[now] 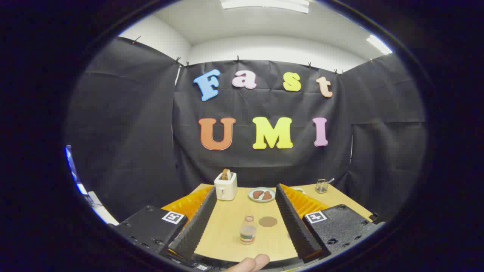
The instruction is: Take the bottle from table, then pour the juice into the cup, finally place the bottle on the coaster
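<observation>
A small clear bottle (248, 229) with a coloured band near its base stands upright on the wooden table (227, 226), between my two fingers and well short of their tips. A round brown coaster (267, 221) lies flat just right of the bottle and slightly beyond it. A small glass cup (321, 185) with a spoon or handle sticking out stands at the table's far right, beyond the right finger. My gripper (245, 193) is open, its fingers spread wide and touching nothing. The bottle's contents are too small to tell.
A white toaster (225, 186) with a slice of toast in it stands at the far left of the table. A pale plate (261, 195) with two brown pieces lies beside it. A fingertip of a hand (251, 263) shows at the near edge.
</observation>
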`<state>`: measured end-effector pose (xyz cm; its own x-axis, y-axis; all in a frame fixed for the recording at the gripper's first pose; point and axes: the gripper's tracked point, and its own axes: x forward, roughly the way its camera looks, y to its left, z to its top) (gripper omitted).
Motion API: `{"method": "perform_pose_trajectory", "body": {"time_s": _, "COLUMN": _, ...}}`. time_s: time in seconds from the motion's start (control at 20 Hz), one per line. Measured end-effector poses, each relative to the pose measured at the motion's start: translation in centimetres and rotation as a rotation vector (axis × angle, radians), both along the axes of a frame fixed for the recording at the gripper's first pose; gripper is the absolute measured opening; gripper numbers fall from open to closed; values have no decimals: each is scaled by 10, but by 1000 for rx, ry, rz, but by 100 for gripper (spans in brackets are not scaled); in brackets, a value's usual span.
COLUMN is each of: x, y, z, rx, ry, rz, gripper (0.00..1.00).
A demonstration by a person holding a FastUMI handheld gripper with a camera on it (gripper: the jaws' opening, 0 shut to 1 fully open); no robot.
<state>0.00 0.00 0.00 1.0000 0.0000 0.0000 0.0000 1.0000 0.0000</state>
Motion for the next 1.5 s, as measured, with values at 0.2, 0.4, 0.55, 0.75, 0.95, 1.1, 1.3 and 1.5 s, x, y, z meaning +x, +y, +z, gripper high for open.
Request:
{"method": "perform_pose_trajectory", "body": {"time_s": 0.2, "x": -5, "y": 5, "z": 11, "rx": -13, "ry": -17, "rz": 9, "gripper": 100}}
{"method": "perform_pose_trajectory", "body": {"time_s": 0.4, "x": -6, "y": 8, "z": 8, "rx": 7, "ry": -7, "rz": 19, "gripper": 100}}
{"method": "perform_pose_trajectory", "body": {"time_s": 0.55, "x": -5, "y": 0, "z": 9, "rx": 12, "ry": -4, "rz": 7, "gripper": 100}}
{"method": "perform_pose_trajectory", "body": {"time_s": 0.75, "x": 0, "y": -13, "z": 17, "rx": 1, "ry": -33, "rz": -18, "gripper": 100}}
{"method": "perform_pose_trajectory", "body": {"time_s": 0.95, "x": 10, "y": -24, "z": 4, "rx": 17, "ry": -41, "rz": -44, "gripper": 100}}
{"method": "perform_pose_trajectory", "body": {"time_s": 1.1, "x": 22, "y": -32, "z": -17, "rx": 49, "ry": -25, "rz": -47, "gripper": 100}}
{"method": "perform_pose_trajectory", "body": {"time_s": 1.3, "x": 41, "y": -35, "z": -57, "rx": 92, "ry": 35, "rz": -34, "gripper": 100}}
{"method": "perform_pose_trajectory", "body": {"time_s": 1.5, "x": 57, "y": -43, "z": -99, "rx": 81, "ry": 92, "rz": -57, "gripper": 100}}
